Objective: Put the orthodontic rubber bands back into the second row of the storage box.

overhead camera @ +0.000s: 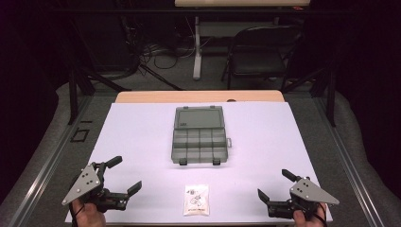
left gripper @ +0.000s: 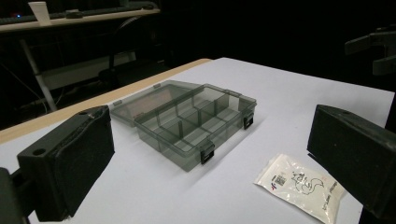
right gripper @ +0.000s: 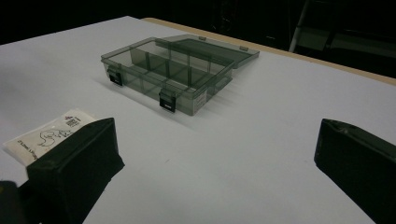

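A grey see-through compartment box (overhead camera: 199, 140) lies mid-table with its lid folded open toward the far side; its compartments look empty (left gripper: 196, 123) (right gripper: 170, 72). A small white packet (overhead camera: 196, 199) with a printed drawing lies flat near the front edge (left gripper: 301, 185) (right gripper: 46, 135). My left gripper (overhead camera: 124, 174) rests at the front left, open, nothing between its jaws. My right gripper (overhead camera: 275, 184) rests at the front right, also open and empty. Both point inward, with the packet between them on the table.
White sheet (overhead camera: 142, 137) covers the table, with a wooden strip (overhead camera: 198, 96) at the far edge. A dark folding chair (overhead camera: 257, 54) and a desk leg (overhead camera: 196, 47) stand beyond the table. Metal rails run along both sides.
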Demonstrator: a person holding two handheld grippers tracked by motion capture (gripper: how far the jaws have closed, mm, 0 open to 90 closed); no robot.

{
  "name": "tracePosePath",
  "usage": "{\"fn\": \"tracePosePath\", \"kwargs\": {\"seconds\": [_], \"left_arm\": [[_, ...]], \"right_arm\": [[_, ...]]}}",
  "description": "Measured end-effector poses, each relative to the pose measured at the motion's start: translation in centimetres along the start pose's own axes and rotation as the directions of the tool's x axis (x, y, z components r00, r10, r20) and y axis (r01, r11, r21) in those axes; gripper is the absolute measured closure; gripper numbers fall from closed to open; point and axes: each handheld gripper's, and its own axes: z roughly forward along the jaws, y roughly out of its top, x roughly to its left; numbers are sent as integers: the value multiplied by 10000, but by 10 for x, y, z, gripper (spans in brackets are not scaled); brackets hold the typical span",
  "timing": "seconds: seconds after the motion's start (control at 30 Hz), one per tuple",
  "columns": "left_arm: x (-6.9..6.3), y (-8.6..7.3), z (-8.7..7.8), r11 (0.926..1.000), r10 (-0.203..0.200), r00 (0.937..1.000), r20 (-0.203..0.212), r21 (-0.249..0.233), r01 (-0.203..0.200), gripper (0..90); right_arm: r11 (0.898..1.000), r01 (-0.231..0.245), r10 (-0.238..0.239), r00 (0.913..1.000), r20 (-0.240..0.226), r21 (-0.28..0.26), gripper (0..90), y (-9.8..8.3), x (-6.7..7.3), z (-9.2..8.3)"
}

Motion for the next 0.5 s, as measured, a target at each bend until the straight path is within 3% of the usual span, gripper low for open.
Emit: {"fn": "tracePosePath", "kwargs": {"seconds": [0.5], "left_arm": [[2,0,4,9991,-366,9991,216,212,361,5]], "right_arm": [[10000,43,-42,9999,-93,74,0,1,4,2]]}}
